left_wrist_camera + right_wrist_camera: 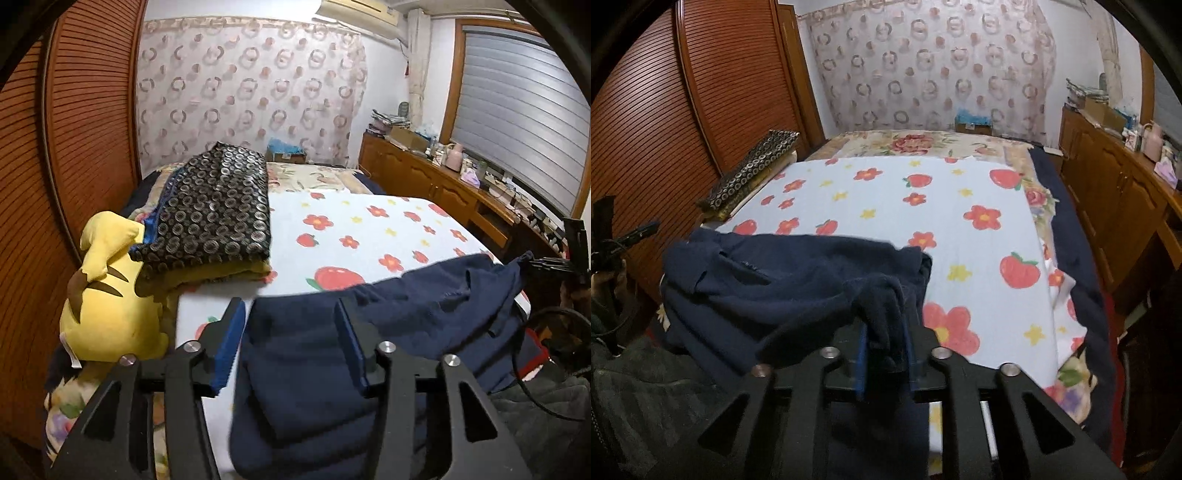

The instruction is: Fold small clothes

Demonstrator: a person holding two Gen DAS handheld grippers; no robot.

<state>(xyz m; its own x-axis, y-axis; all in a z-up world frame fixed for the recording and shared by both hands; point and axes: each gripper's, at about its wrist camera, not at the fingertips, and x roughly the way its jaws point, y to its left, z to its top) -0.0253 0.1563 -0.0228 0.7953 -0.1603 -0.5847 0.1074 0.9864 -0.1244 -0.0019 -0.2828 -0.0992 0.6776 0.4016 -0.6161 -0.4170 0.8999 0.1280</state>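
A navy garment (424, 295) lies crumpled across the near end of the bed, on a white sheet (369, 229) printed with strawberries and flowers. My left gripper (290, 314) stands open over the garment's left part. The cloth lies flat between its blue pads (229, 347), which do not press on it. My right gripper (884, 332) is shut on a bunched fold of the navy garment (775, 280), and the fold rises between its pads. In the left wrist view the right gripper (546, 264) shows at the far right with the cloth's corner drawn up to it.
A yellow plush toy (107, 302) and a folded dark patterned blanket (214, 210) sit along the bed's left side by the slatted wardrobe (74, 147). A wooden sideboard (443, 184) crowded with small items runs along the right wall. Dark grey fabric (646, 387) lies at the bed's foot.
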